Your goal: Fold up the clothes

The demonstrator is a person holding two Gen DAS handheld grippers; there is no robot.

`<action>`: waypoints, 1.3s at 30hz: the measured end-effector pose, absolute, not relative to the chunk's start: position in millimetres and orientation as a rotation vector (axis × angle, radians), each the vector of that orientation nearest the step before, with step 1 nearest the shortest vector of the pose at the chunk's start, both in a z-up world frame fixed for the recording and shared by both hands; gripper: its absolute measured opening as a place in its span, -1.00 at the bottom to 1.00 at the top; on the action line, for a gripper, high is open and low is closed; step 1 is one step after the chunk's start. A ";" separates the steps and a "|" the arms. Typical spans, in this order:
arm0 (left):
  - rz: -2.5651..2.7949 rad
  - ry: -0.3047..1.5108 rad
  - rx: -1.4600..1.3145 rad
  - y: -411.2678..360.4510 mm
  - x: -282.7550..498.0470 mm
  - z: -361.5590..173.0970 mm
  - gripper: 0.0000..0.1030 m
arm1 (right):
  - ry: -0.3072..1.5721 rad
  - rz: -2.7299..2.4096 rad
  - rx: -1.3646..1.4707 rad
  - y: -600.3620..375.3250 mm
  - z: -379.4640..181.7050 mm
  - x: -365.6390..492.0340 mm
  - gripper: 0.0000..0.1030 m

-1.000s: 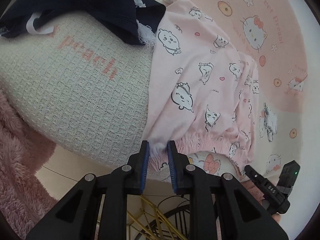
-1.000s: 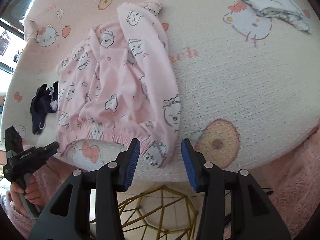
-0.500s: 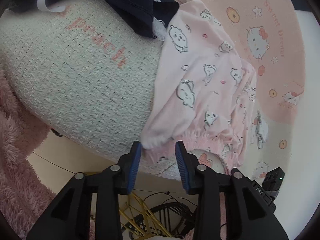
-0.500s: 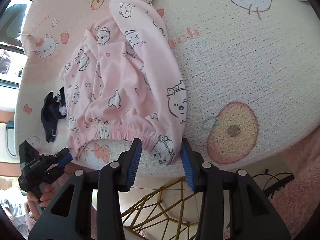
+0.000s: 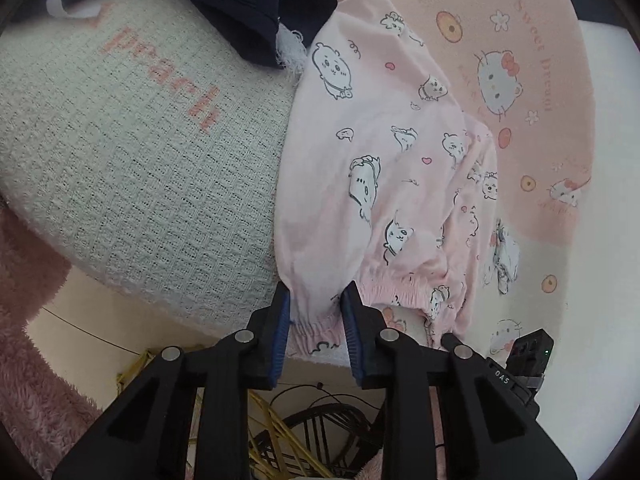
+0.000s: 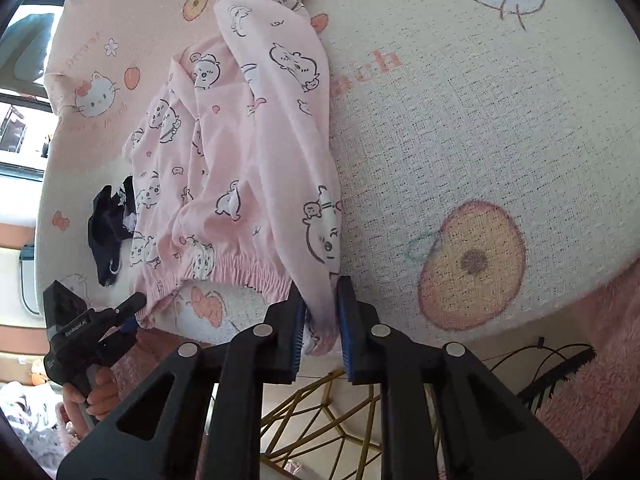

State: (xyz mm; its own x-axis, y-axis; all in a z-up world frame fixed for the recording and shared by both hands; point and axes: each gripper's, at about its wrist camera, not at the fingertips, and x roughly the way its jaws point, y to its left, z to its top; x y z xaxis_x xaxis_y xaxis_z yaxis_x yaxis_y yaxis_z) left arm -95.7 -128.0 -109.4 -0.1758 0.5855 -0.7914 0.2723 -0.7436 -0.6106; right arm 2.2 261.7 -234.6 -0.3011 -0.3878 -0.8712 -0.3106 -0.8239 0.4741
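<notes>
Reading left to right in the left wrist view, the cream waffle-weave blanket carries the coral word "peach", and farther right the pink sheet shows a cartoon cat face beside curved script that starts "Sweet"; the second word is too blurred to be sure of. A dark navy garment lies at the top, touching the far end of the pink pyjama trousers. The trousers, printed with small white cartoon animals, lie on the bed with their long axis running from the elastic waistband at the near edge away towards the far cuffs. The left tongs are parted, with one corner of the waistband lying between the blue pads; the pads do not visibly press the cloth. At lower right of this view the other tool's body bears the letters "DAS".

In the right wrist view, a hand grips the left tool at far left; small white lettering on its body cannot be read. The right tongs are closed on the other waistband corner, the cloth bunched between the pads. Right of the trousers the blanket shows "ch" and a printed peach.
</notes>
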 end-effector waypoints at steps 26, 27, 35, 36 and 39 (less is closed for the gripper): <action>1.971 -1.161 -1.823 -135.3 -98.3 -119.3 -0.37 | -1.036 -2.228 1.822 236.0 -242.0 10.6 -0.48; 1.971 -1.156 -1.811 -133.6 -101.5 -120.0 -0.36 | -1.034 -2.233 1.809 236.9 -242.4 6.3 -0.48; 2.095 -0.906 -1.750 -112.5 -110.4 -104.7 -0.61 | -0.917 -2.308 1.766 231.7 -235.3 -8.4 -0.78; 2.088 -0.917 -1.750 -115.0 -110.5 -105.5 -0.61 | -0.900 -2.318 1.762 230.7 -234.1 -9.8 -0.79; 2.031 -0.983 -1.784 -118.8 -115.9 -116.8 -0.59 | -0.848 -2.347 1.749 227.8 -230.6 -13.8 -0.79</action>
State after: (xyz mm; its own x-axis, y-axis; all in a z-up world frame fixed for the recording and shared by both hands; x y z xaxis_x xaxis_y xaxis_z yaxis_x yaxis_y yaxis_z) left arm -115.9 -118.8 -116.8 -0.2093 0.6013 -0.7711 0.2312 -0.7358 -0.6365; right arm -13.8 227.8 -230.6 -0.3379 -0.3914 -0.8560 -0.2461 -0.8411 0.4817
